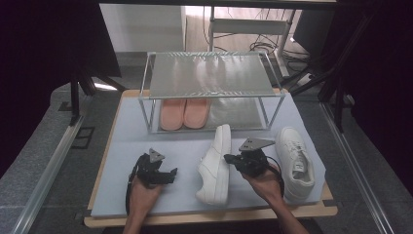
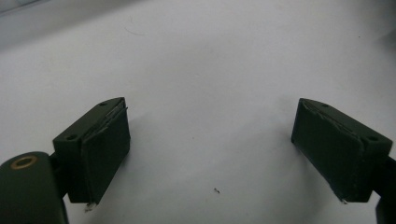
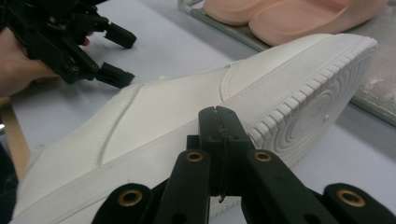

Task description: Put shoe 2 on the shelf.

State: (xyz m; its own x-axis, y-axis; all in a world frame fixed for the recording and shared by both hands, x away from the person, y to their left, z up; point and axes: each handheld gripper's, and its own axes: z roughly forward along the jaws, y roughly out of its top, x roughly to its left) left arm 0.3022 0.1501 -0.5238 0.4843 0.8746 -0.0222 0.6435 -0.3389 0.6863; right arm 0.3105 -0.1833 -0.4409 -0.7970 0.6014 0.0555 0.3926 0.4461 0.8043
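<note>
— Two white shoes lay on the mat, and the right gripper (image 3: 218, 122) sat between them with its jaws pressed together on nothing. The near shoe (image 3: 187, 121) lay on its side directly ahead of its tips, sole turned toward it; the other shoe (image 1: 296, 158) stood upright on its far side.

— So what was the danger there?

— With jaws together it could only shove. A push against that sole would probably have slid the shoe toward the left gripper (image 1: 168, 175), or spun it instead of righting it.

— And the left one?

— Its jaws stood wide apart, empty, above bare mat (image 2: 201, 84), well clear of the shoe. It was placed to stop a slide, but a hard shove might have driven the toe into its open jaws.

— Anything beyond the shoe?

— The rack (image 1: 214, 73) stood past the shoe's heel, with pink slippers (image 3: 285, 14) on its lower shelf. A nudge along the shoe's length could have knocked the heel against the rack's frame. Opening the jaws first looked the safer course.
</note>
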